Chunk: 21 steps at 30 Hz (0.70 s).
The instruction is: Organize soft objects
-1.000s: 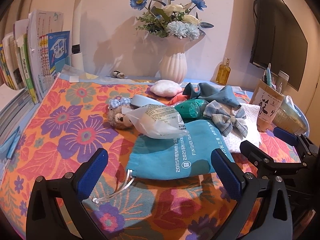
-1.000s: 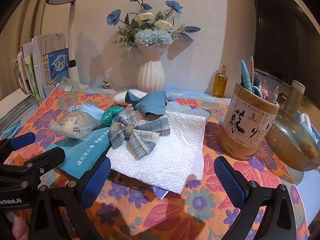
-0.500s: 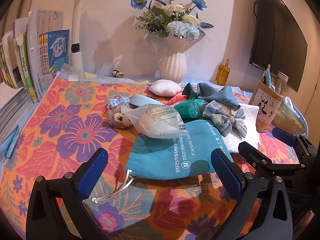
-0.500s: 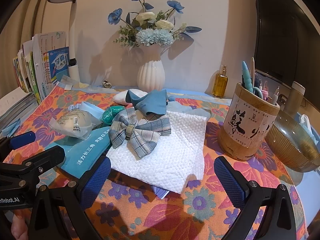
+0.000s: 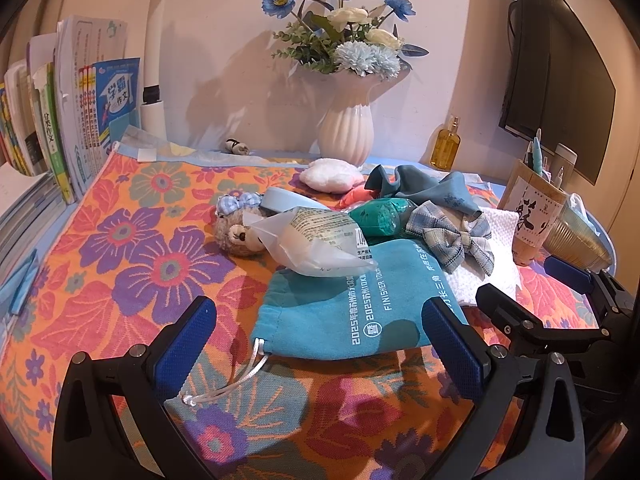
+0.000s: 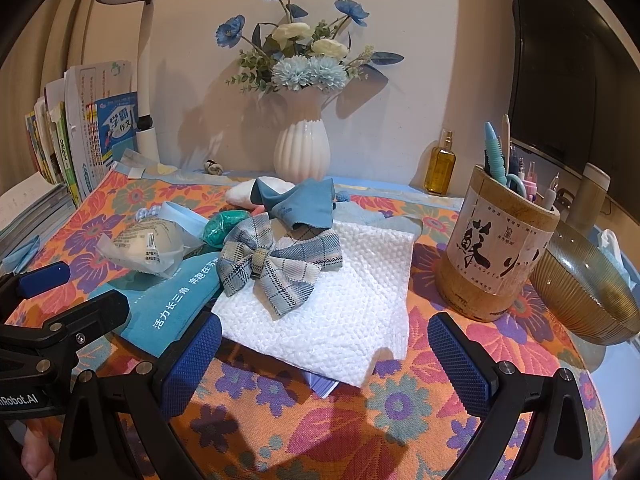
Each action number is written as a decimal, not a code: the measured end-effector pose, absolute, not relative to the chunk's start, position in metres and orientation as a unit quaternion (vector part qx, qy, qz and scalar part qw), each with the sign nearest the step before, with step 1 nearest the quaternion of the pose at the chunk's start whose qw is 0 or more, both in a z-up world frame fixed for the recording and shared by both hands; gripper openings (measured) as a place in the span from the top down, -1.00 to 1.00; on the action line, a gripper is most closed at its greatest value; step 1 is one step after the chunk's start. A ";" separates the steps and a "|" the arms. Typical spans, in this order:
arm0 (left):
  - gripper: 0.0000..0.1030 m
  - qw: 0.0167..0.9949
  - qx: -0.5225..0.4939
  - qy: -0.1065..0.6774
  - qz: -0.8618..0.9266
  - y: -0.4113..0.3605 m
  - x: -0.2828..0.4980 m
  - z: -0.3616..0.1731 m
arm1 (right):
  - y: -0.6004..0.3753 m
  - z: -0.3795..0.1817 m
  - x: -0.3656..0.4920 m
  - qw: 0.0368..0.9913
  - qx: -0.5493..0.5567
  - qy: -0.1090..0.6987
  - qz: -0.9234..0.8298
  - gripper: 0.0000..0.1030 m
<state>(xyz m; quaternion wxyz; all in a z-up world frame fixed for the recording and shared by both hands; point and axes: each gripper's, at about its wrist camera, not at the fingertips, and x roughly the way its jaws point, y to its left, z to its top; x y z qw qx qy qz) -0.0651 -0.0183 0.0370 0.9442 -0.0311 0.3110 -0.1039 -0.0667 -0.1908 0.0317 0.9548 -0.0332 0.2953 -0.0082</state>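
A teal drawstring pouch [image 5: 352, 308] lies flat on the flowered cloth, just beyond my open left gripper [image 5: 320, 344]. A clear plastic packet [image 5: 316, 240] rests on its far edge, beside a small plush bear [image 5: 236, 228]. A plaid bow [image 6: 276, 264] sits on a white quilted towel [image 6: 332, 312], right in front of my open right gripper [image 6: 324, 356]. Behind the bow lie a blue-grey cloth [image 6: 308, 204], a green bundle [image 6: 220, 228] and a white puff [image 5: 332, 174]. Both grippers hold nothing.
A white vase with flowers [image 6: 302, 152] stands at the back. A bamboo pen holder [image 6: 496, 252] and a ribbed bowl [image 6: 588, 284] stand on the right, an oil bottle [image 6: 440, 168] behind them. Books [image 5: 80, 128] and a lamp post [image 5: 154, 92] line the left.
Both views shifted only slightly; the left gripper drifted a little to the right. Nothing on the cloth moved, and both grippers stayed open.
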 end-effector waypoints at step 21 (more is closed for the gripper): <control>-0.99 0.933 -0.115 0.314 -0.133 0.015 -0.072 0.051 | -0.206 0.040 -0.080 0.959 0.014 0.282 0.025 -1.00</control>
